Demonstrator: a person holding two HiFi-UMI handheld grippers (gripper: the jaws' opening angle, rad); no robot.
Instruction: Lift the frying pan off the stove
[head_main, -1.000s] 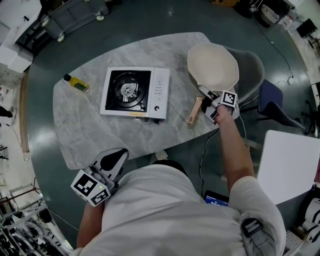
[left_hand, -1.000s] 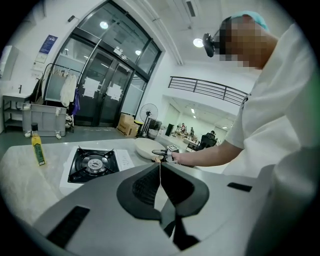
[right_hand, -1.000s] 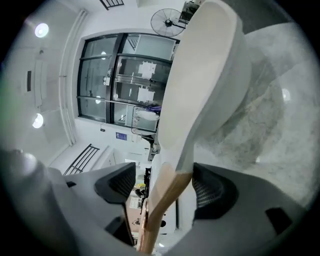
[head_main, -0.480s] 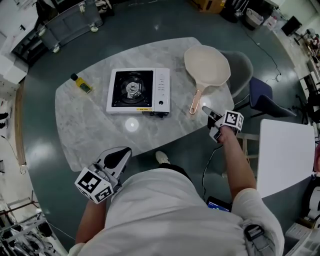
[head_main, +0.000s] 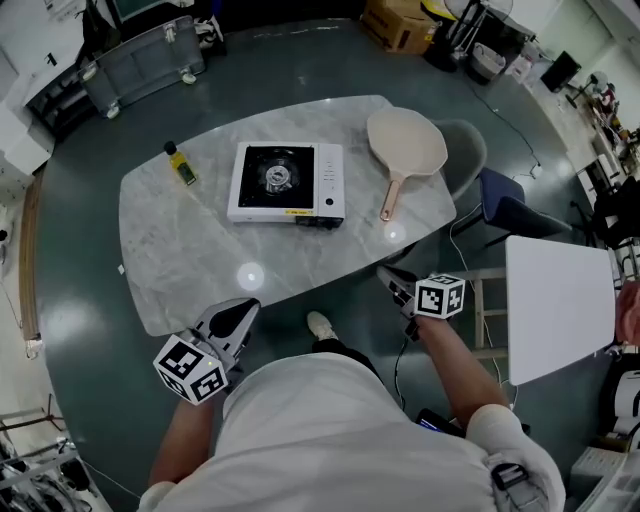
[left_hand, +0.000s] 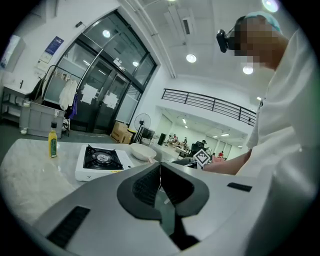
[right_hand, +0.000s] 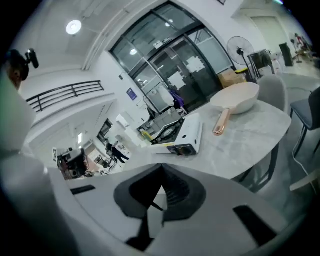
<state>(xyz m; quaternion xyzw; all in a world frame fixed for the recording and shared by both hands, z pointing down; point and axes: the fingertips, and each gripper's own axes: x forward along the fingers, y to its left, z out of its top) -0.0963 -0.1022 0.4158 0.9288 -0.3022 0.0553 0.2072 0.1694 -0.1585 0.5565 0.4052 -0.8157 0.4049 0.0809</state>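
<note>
The cream frying pan (head_main: 406, 140) lies on the marble table (head_main: 200, 260), right of the white gas stove (head_main: 288, 183), with its copper handle (head_main: 390, 200) pointing toward me. The burner is bare. My right gripper (head_main: 393, 281) hangs off the table's near edge, well short of the handle. Its jaws have just been closing and now stand shut with nothing between them (right_hand: 162, 171). My left gripper (head_main: 238, 314) is held low by my body, shut and empty (left_hand: 160, 169). Both gripper views show the pan (right_hand: 237, 100) (left_hand: 142, 151) and the stove (right_hand: 178, 135) (left_hand: 100, 161) far ahead.
A yellow oil bottle (head_main: 181, 165) stands on the table left of the stove. A grey chair (head_main: 472, 152) and a blue chair (head_main: 508, 208) sit beyond the table's right end. A white tabletop (head_main: 556, 305) is at my right.
My right gripper has left the pan handle, pulled back off the table toward me, rolled over and closed empty. The pan stays put. The whole view has backed away from the table.
</note>
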